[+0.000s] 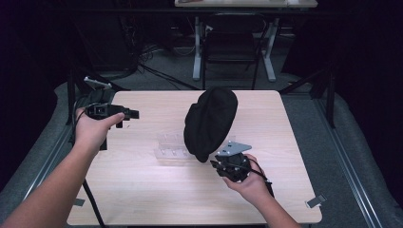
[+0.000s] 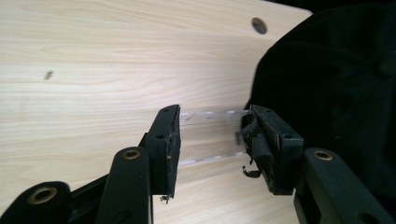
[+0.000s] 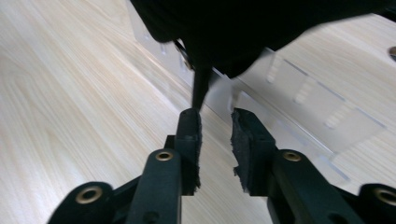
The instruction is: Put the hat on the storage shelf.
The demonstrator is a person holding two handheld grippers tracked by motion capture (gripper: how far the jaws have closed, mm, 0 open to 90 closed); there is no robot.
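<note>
We record a black cap [image 1: 210,122] at frame centre, standing over a clear plastic rack [image 1: 172,146] on the wooden table [image 1: 142,190]. Left gripper [image 1: 134,114], centre-left: jaws wide, empty. Right gripper [image 1: 215,161], below the cap: jaws narrowly parted, nothing between them.

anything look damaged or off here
The pad on one jaw of the left tool is torn, with shreds hanging loose. The black hat stands tilted on the clear stand, near the right tool.

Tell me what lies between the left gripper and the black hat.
In the high view, bare table and a clear acrylic rack lie between the left gripper and the black hat.
</note>
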